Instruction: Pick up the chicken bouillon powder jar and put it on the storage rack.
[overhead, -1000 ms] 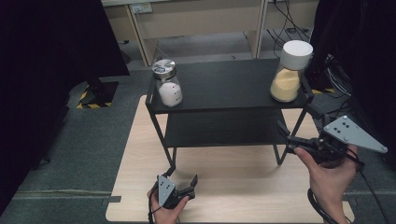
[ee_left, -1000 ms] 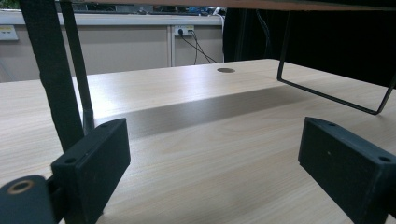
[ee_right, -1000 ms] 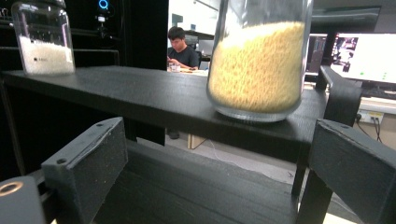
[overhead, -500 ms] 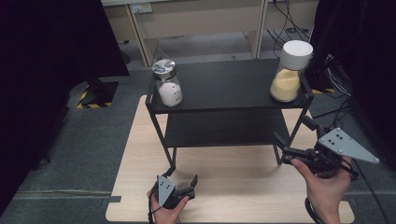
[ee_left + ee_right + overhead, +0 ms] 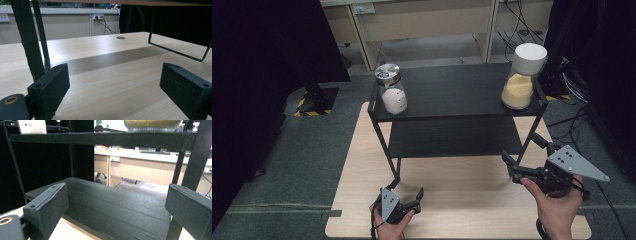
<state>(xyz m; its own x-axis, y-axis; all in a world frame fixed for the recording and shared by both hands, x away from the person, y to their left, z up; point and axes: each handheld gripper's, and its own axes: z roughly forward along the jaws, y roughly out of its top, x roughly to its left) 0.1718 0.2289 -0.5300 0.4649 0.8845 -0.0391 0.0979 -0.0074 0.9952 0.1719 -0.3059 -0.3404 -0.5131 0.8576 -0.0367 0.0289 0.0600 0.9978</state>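
Overhead, two jars atop black shelf.

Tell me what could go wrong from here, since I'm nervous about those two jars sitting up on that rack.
1. The jar of yellow powder stands at the right edge of the black rack's top shelf; a knock could tip it off.
2. The right gripper, jaws open, sits close to the rack's right legs and might bump them.
3. The jar of white powder stands at the left front corner, equally exposed. The left gripper, jaws open, is near the front leg.
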